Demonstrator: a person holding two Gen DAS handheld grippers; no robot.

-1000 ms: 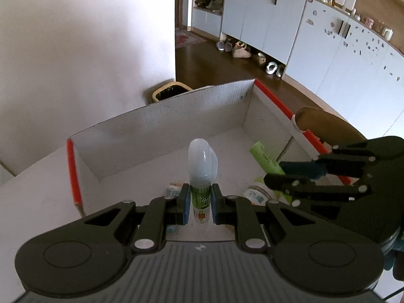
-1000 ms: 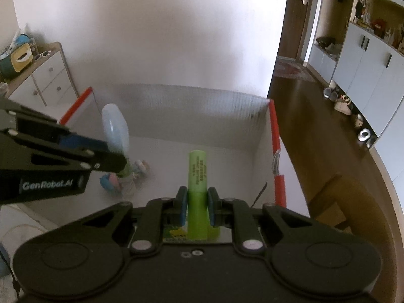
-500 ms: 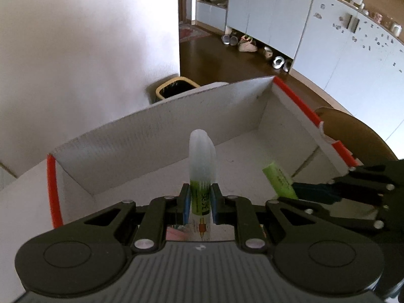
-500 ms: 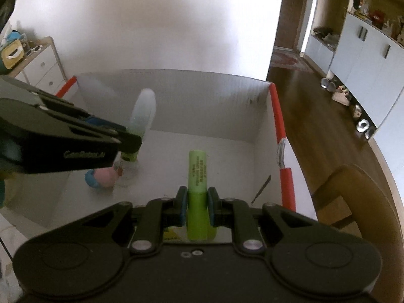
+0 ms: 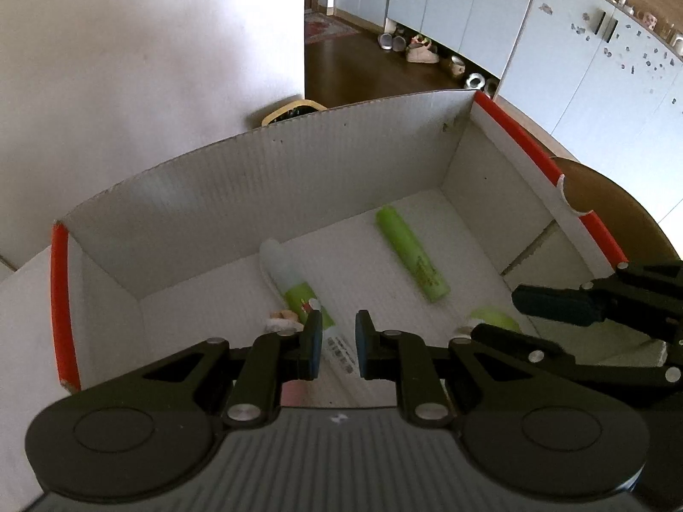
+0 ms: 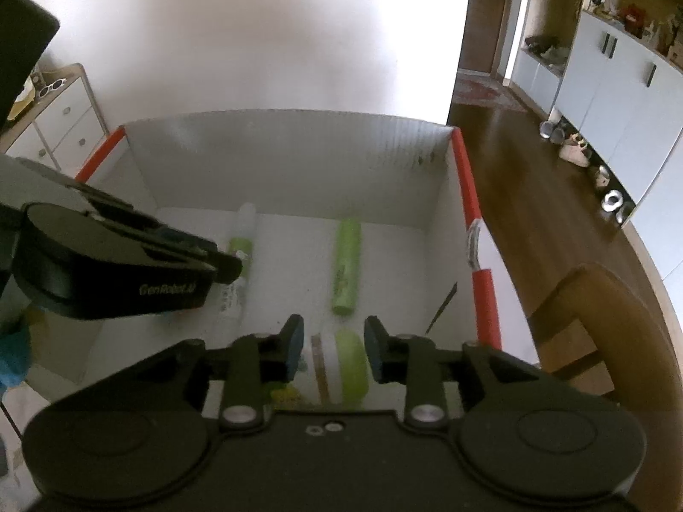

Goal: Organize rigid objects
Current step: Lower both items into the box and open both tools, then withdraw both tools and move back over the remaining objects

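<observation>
1. The left gripper [image 5: 335, 343] hangs over the near part of a white corrugated box [image 5: 264, 179] with red-edged side walls; its blue-padded jaws stand apart and hold nothing
2. The glue bottle [image 5: 294, 286], with a clear cap, green band and white printed label, lies flat on the box floor, its lower end showing in the gap between the left jaws without touching them
3. The green highlighter [image 5: 412, 254] lies flat on the floor too, to the right of the bottle and apart from it, roughly parallel
4. The right gripper [image 6: 333, 347] is wide open and empty, above a round green-lidded container [image 6: 350, 365] at the near wall
5. A small pinkish item [image 5: 279, 323] sits just left of the bottle; I cannot tell what it is
6. A wooden chair [image 6: 606, 324] stands outside the right wall
</observation>
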